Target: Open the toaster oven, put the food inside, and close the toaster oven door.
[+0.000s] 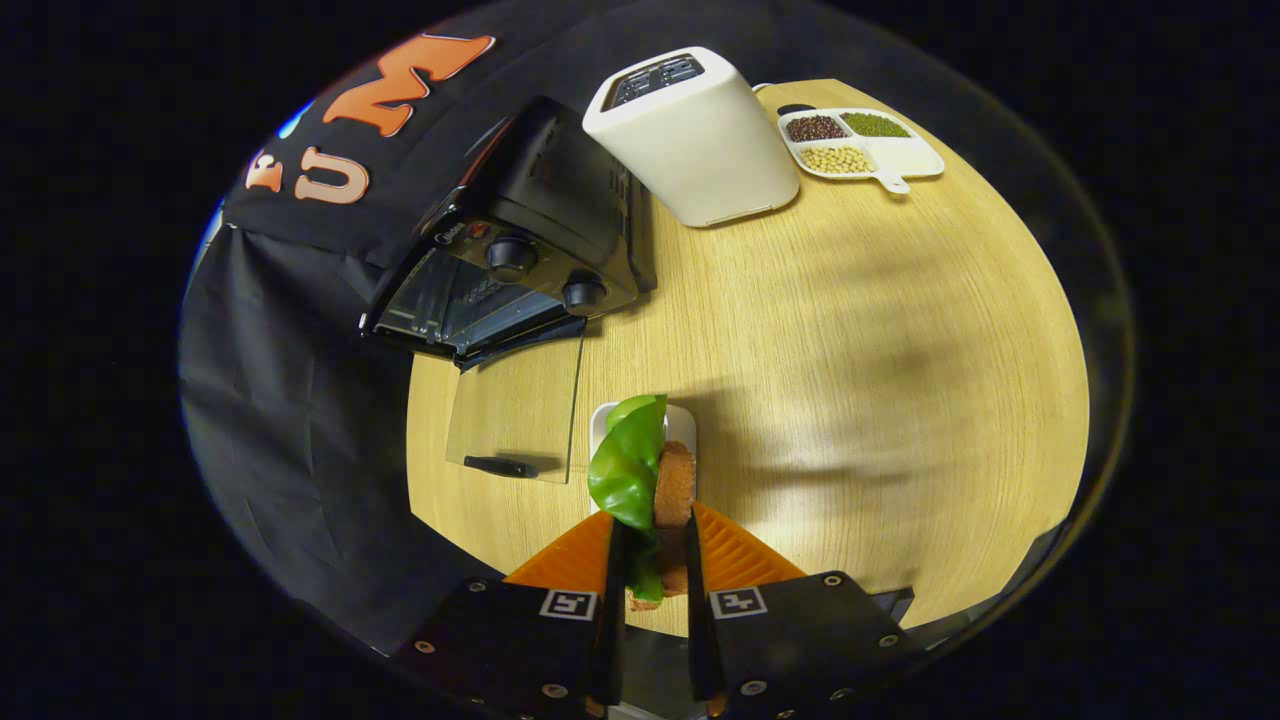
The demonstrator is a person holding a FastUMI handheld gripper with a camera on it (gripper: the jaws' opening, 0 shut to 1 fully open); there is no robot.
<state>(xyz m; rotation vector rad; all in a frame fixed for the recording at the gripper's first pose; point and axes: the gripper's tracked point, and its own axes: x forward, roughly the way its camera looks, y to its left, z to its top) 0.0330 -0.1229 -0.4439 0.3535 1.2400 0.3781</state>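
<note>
Claw [655,560] clamped tight on the sandwich [650,480], held just above its little white plate [682,420], oven [510,260] off ahead-left with door [520,410] already dropped flat, so ready for loading.

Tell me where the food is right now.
Gripper view: the food is clamped between the claw's fingers, just over a small white plate, right of the toaster oven's lowered glass door.

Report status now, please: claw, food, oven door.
Claw shut on food, lifted above small white plate. Toaster oven door open, lying flat. Path to oven looks clear.
</note>
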